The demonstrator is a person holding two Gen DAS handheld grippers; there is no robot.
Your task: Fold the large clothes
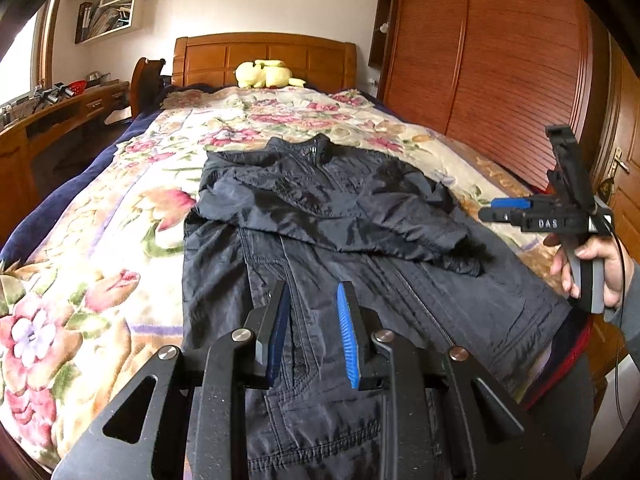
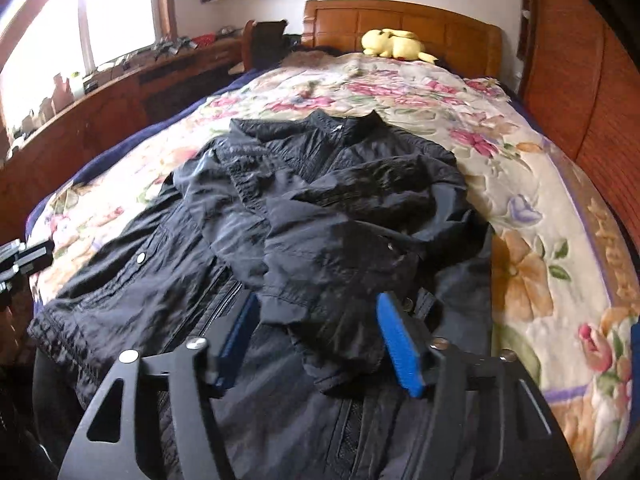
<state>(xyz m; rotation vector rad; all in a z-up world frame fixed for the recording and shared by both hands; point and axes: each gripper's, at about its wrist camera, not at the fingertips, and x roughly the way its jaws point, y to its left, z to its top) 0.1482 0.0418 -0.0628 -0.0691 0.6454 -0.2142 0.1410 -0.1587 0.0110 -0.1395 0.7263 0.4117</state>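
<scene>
A dark jacket point(image 1: 320, 216) lies spread on the flowered bedspread point(image 1: 100, 240), both sleeves folded across its chest. The left claw point(image 1: 314, 320) hovers over the hem below it, jaws partly apart, gripping nothing. The right claw point(image 2: 320, 340) stands wide open, the sleeve cuff point(image 2: 344, 364) lying loose between its pads.

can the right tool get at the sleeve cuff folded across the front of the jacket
Probably yes. The right tool is open, with the sleeve cuff lying loose on top of the jacket between its fingers, and nothing covers it.
</scene>
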